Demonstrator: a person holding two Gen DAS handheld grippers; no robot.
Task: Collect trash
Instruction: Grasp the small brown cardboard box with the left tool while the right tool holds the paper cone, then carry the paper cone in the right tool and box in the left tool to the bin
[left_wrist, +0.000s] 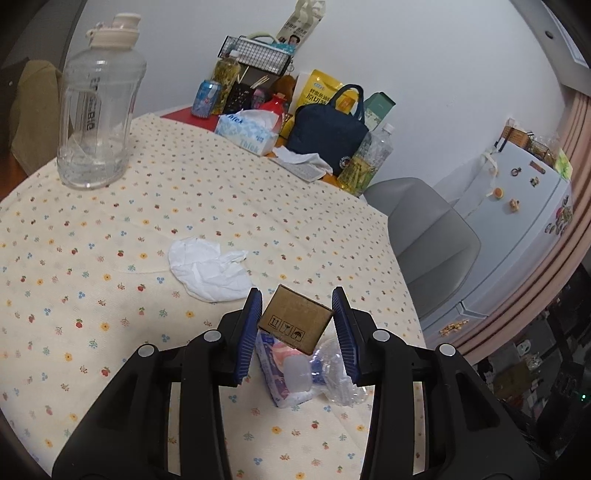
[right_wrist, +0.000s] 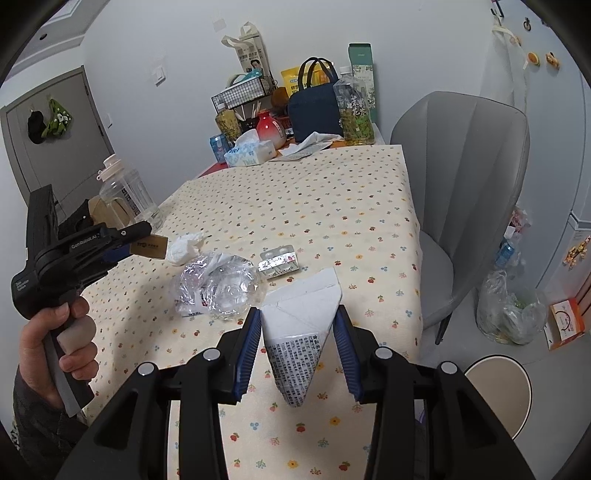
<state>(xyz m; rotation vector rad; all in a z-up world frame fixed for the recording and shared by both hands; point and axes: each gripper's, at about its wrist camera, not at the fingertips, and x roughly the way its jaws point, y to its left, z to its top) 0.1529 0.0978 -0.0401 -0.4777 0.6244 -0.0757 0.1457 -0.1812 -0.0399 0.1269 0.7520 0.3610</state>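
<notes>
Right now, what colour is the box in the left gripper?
Brown cardboard box with black handling symbols, clamped in the left gripper. Clearest in the left wrist view.

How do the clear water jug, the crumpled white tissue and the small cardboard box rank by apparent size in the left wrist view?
1. Clear water jug, plainly largest, though farthest away.
2. Crumpled white tissue.
3. Small cardboard box, clamped in the left gripper.
Tissue and box look close in size, and the box sits nearest the camera, so their order is unsure.

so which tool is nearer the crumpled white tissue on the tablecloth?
Left. The left tool, holding a small brown cardboard box, hangs right beside the crumpled white tissue. The right tool, gripping a white printed carton, is further back, past the crushed clear plastic.
</notes>
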